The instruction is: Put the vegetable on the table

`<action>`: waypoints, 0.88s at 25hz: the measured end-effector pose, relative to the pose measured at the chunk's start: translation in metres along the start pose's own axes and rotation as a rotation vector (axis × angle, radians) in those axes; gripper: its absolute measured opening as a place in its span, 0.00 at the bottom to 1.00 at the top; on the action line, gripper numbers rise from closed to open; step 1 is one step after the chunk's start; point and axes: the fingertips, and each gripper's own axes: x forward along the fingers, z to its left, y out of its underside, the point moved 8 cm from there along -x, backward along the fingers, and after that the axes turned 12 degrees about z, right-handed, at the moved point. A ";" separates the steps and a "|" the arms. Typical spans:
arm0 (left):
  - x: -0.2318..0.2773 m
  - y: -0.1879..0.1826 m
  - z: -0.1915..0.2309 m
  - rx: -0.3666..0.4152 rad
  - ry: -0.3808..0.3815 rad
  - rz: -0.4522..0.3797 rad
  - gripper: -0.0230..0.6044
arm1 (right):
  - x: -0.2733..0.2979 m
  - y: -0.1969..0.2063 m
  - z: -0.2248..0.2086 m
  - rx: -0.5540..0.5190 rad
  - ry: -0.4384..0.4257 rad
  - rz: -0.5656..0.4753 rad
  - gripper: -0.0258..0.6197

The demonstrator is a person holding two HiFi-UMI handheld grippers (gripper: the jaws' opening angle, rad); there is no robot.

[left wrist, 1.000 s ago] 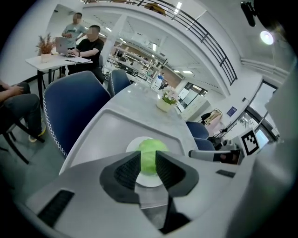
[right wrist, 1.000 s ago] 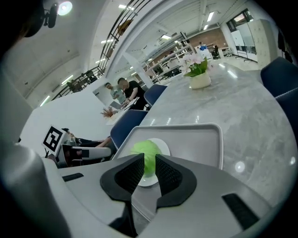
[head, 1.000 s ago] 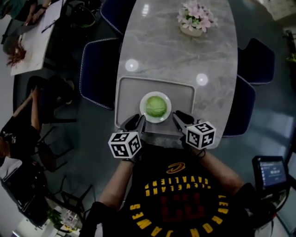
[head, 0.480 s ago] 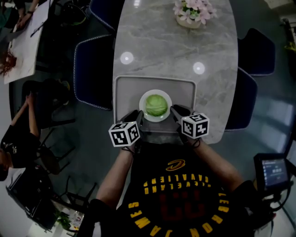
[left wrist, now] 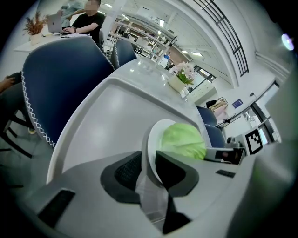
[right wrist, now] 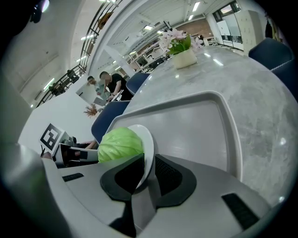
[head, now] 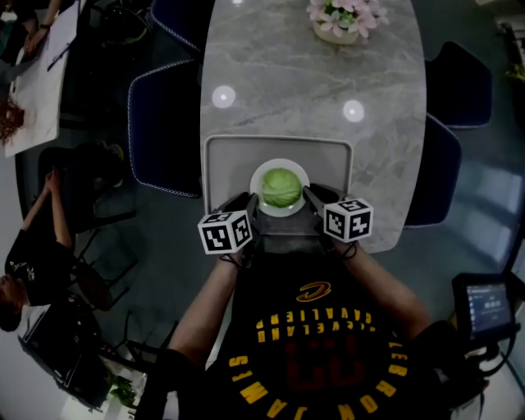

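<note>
A round green cabbage (head: 280, 187) sits on a small white plate (head: 261, 174), which is over a grey tray (head: 230, 156) at the near end of the marble table (head: 312, 74). My left gripper (head: 251, 202) is shut on the plate's left rim, and my right gripper (head: 311, 197) is shut on its right rim. In the left gripper view the plate (left wrist: 152, 139) edge stands between the jaws of the gripper (left wrist: 150, 169), with the cabbage (left wrist: 184, 139) just beyond. The right gripper view shows the same: gripper (right wrist: 148, 174), plate (right wrist: 149, 142), cabbage (right wrist: 120, 144). Whether the plate rests on the tray, I cannot tell.
A pot of pink flowers (head: 343, 18) stands at the table's far end. Dark blue chairs flank the table at left (head: 164, 123) and right (head: 447, 168). People sit at another table (head: 37, 74) on the far left. A small screen (head: 484, 305) is at lower right.
Both grippers have drawn in toward the plate from either side and now sit at its rim. The plate and cabbage stay over the tray.
</note>
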 end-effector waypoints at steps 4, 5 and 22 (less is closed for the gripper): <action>-0.002 -0.001 0.001 0.010 0.008 0.014 0.18 | 0.001 -0.001 0.004 0.007 -0.002 -0.001 0.16; -0.002 -0.002 0.000 0.011 0.013 0.017 0.18 | 0.001 -0.001 0.004 0.006 -0.002 -0.001 0.16; 0.010 -0.009 0.000 -0.024 0.094 0.055 0.12 | 0.006 0.001 -0.005 0.135 -0.060 -0.021 0.12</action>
